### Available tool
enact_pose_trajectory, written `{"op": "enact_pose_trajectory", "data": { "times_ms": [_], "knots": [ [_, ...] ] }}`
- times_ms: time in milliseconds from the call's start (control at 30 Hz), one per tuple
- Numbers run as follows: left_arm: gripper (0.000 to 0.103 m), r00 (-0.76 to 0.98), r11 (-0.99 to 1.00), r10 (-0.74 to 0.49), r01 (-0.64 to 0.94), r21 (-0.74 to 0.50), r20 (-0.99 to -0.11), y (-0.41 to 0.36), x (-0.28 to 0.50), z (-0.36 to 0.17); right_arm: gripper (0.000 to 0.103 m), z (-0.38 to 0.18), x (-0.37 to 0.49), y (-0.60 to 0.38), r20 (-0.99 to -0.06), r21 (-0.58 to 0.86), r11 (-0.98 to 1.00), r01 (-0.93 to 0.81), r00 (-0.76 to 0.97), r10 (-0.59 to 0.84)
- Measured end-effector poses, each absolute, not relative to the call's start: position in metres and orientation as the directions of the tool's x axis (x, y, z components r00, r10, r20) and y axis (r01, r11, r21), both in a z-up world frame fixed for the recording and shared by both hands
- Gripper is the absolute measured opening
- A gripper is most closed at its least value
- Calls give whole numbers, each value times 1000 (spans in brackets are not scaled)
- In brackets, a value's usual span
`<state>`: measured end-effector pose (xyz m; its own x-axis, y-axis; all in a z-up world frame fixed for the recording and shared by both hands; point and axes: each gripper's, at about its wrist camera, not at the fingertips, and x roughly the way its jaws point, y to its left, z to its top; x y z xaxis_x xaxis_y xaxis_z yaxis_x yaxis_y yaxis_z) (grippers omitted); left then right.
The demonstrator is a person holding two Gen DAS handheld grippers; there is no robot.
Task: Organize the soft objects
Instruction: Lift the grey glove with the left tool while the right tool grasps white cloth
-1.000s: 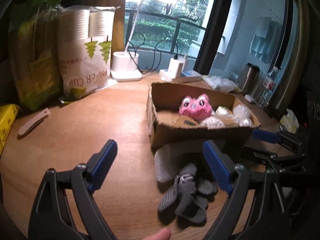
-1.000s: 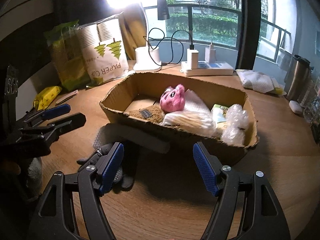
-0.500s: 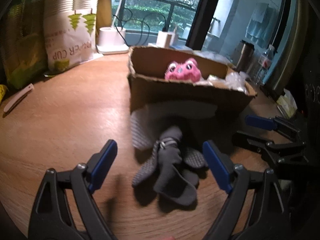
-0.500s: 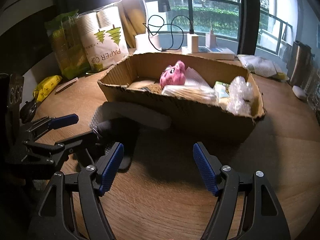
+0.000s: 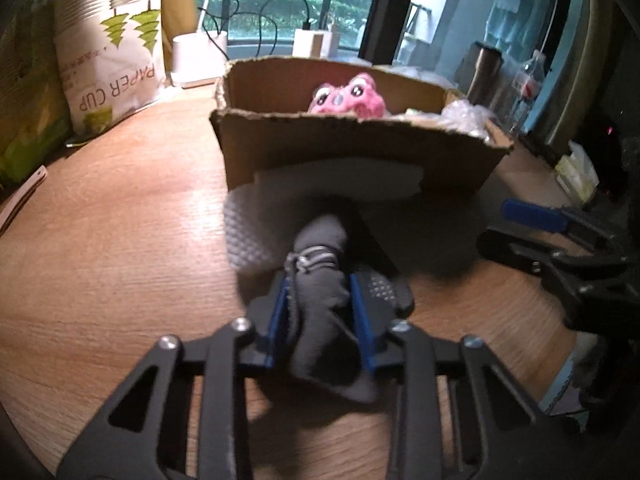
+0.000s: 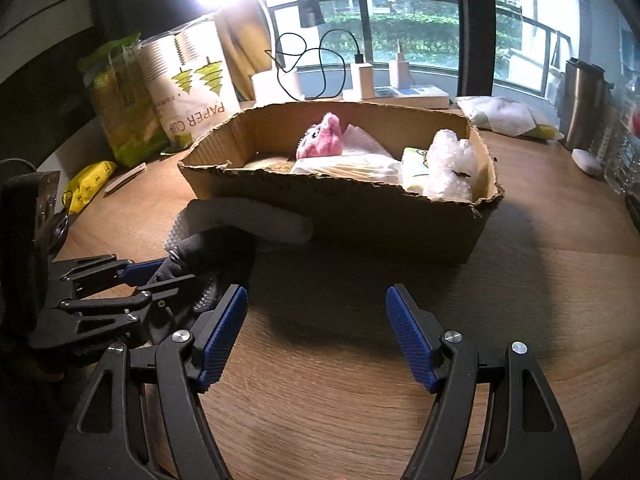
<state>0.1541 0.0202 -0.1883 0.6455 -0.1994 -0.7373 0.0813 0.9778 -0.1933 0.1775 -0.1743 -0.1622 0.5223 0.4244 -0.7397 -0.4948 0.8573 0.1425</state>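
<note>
So the left hand-held gripper is closing in on the grey glove, and its blue pads are already pressing the bunched fabric from both sides. The glove lies on the wooden tabletop, just in front of the cardboard box, partly on top of a white textured mat that sits against the box's front wall (the mat curls up a bit at that edge). From the right wrist view you can see the same pinch from the side, with the glove bulging out past the left gripper's fingertips.

The right hand-held gripper is spread wide with nothing between its pads, just bare tabletop, hovering near the front of the box and right beside the left one.

Inside the box there's a pink plush toy near the back, some white paper or tissue next to it, and a wad of clear bubble wrap at the right end. A bag of paper cups stands off to the left behind the box.
</note>
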Motion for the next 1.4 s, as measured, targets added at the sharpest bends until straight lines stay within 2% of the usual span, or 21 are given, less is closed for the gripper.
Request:
{"op": "enact_pose_trajectory", "data": {
  "times_ms": [200,467,933,1400],
  "knots": [
    [23,728,970,-234,129,-206,-645,28,134,-166,75,-161,179,-166,-747,128,856,-501,519,415],
    [23,766,964,-235,106,-243,-598,60,121,-156,75,-158,179,-134,-755,98,833,-545,504,419],
    [23,804,961,-182,22,-277,-567,124,118,-155,75,-162,192,-77,-780,59,811,-581,480,402],
    [23,796,953,-167,-21,-302,-581,154,126,-164,76,-193,216,-39,-843,29,824,-566,428,324]
  ]
}}
